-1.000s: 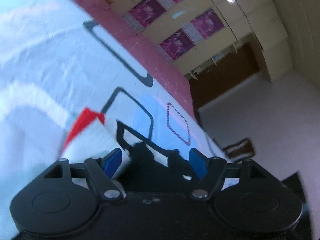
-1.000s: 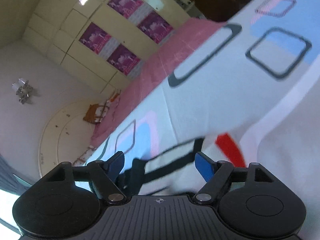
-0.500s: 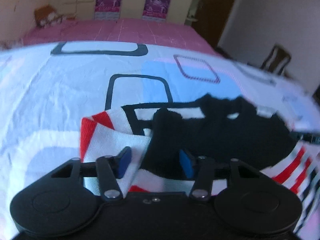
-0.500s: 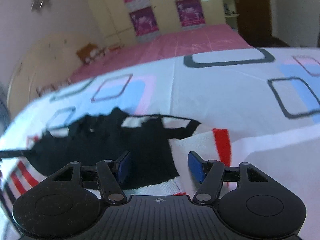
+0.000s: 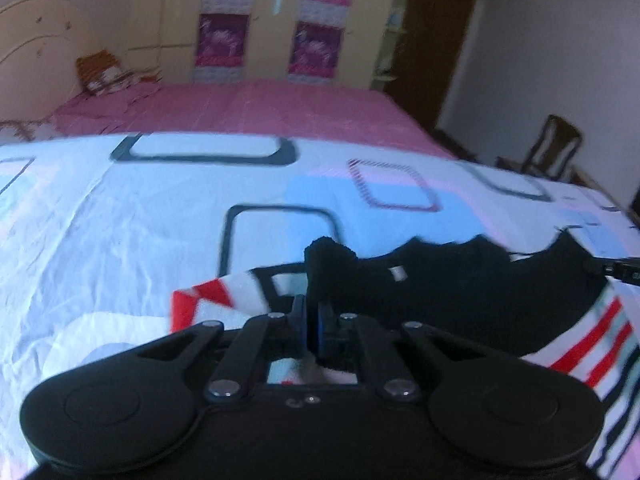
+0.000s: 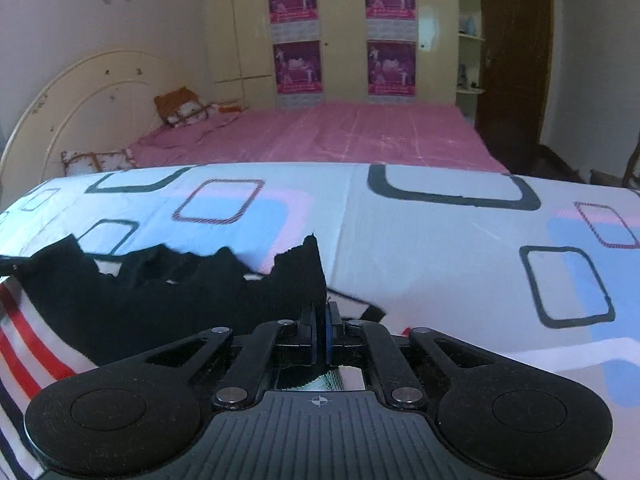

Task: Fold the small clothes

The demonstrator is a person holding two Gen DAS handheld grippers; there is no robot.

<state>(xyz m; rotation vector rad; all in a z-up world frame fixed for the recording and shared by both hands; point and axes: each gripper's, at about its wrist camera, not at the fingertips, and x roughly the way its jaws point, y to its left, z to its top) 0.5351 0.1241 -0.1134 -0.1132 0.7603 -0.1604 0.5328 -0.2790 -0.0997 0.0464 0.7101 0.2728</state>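
Patterned bedsheet (image 6: 440, 240) is covering the bed, with 4 posters on the wardrobe (image 6: 344, 32) behind. Black, striped garment (image 5: 460, 292) is lying on it; left gripper (image 5: 312, 322) and right gripper (image 6: 321, 330) are each pinching its black fabric.

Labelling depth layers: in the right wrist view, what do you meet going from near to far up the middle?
Right gripper → black, red-striped garment → white sheet with rounded squares → pink bedspread → cream wardrobe with purple posters.
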